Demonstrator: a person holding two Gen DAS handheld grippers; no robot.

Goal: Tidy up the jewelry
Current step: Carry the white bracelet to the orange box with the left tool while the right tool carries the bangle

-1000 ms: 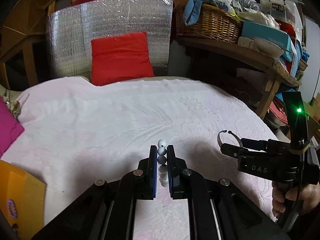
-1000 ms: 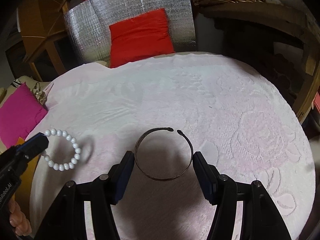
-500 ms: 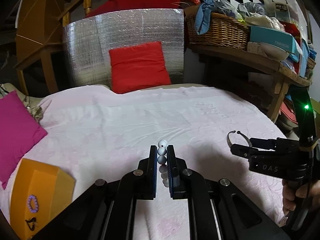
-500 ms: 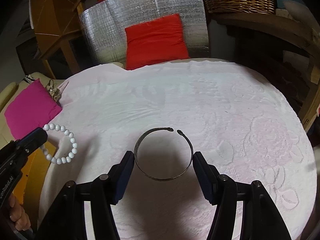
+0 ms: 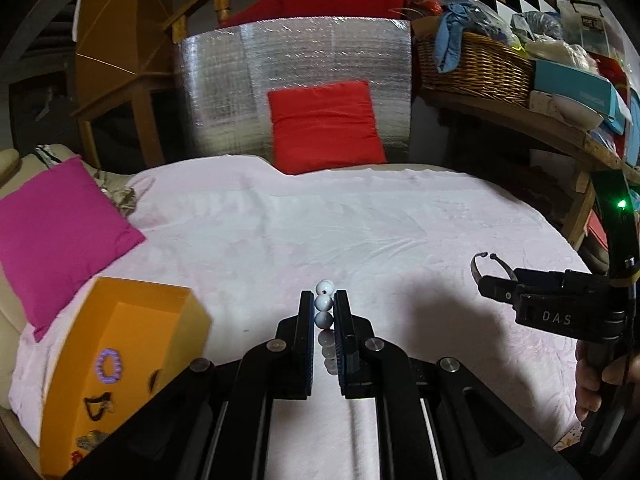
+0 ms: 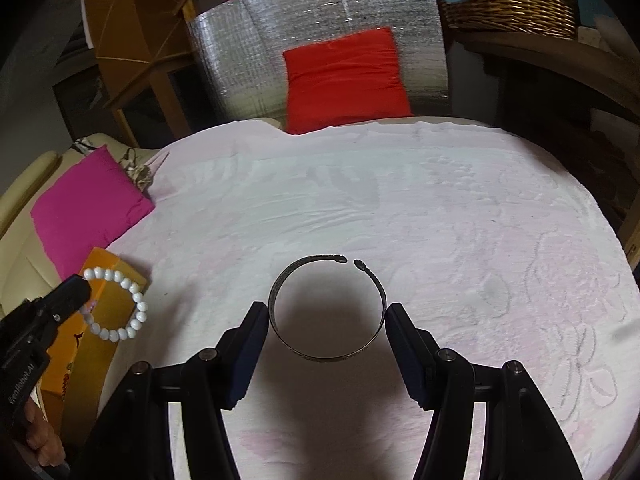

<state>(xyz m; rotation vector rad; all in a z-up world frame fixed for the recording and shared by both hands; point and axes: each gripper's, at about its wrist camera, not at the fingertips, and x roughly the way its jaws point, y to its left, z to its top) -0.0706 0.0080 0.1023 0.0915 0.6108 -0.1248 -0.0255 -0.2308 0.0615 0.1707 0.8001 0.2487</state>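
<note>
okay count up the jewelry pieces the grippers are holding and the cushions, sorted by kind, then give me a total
Bead bracelets: 1, the white bead bracelet held in the left gripper
Metal cuff bangles: 1, the open metal bangle held across the right gripper
Cushions: 2, the red cushion and the magenta cushion
Total: 4

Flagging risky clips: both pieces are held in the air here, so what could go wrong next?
The open metal bangle is held only at its two sides by the right gripper; it might twist or pop out. The white bead bracelet hangs from the left gripper near the orange box edge and could snag.
</note>
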